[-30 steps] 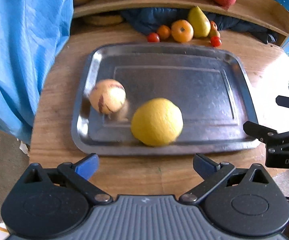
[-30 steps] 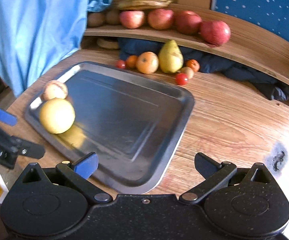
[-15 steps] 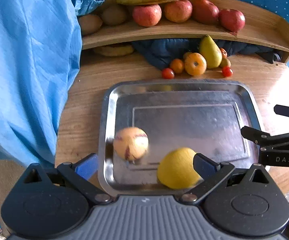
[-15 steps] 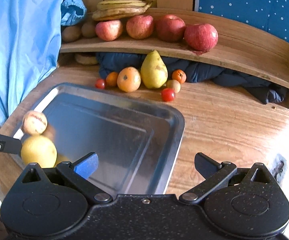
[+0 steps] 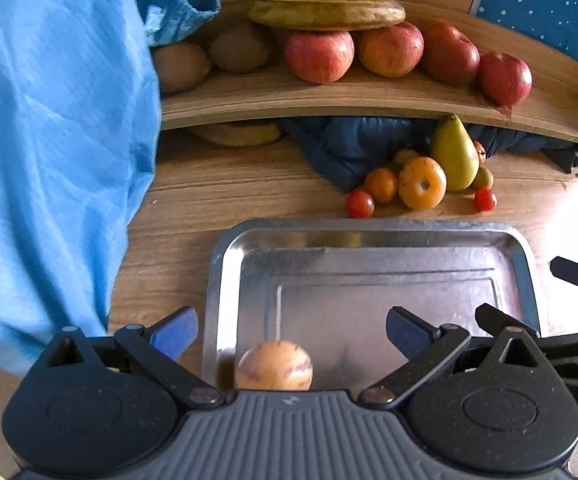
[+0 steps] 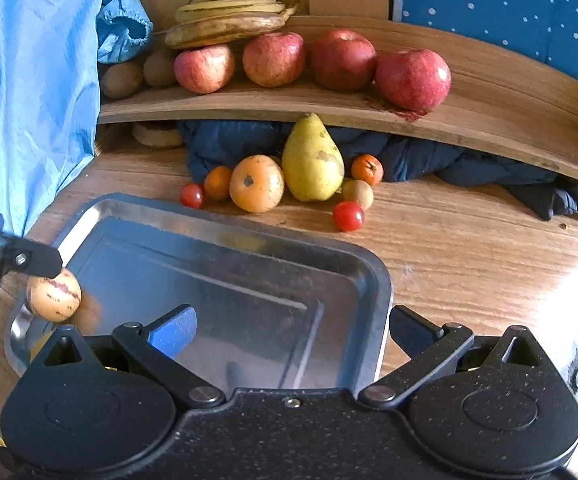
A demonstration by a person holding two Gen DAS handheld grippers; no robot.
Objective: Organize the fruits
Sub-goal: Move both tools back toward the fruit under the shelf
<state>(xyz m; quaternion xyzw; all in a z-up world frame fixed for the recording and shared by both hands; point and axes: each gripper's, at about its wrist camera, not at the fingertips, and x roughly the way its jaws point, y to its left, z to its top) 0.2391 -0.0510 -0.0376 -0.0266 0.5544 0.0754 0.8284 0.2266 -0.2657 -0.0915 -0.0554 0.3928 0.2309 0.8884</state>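
- The bench (image 6: 469,264) is wood, with a curved shelf (image 6: 489,92) at the back, well behind the tray, carrying 4 apples (image 6: 343,60) and bananas (image 6: 229,12).
- Metal tray (image 5: 369,236) is my landmark. It sits mid-bench and is nearly bare.
- Pear (image 6: 312,160) stands upright just behind the tray's far rim, long axis pointing up, with a ribbed orange fruit (image 6: 256,183) touching its left side and small red tomatoes (image 6: 348,216) scattered near.
- Striped round fruit (image 5: 274,366) lies inside the tray at its near-left corner.
- Left gripper (image 5: 289,332) hovers over that same corner, jaws spread wide, holding nothing. The striped fruit is right below it.
- Right gripper (image 6: 291,330) hangs over the tray's near-right edge, also wide open and empty.
- My guess: the next pick comes from the pile behind the tray, straight ahead of the right gripper, so that hand looks nearer. I'd go for the pear across its width.
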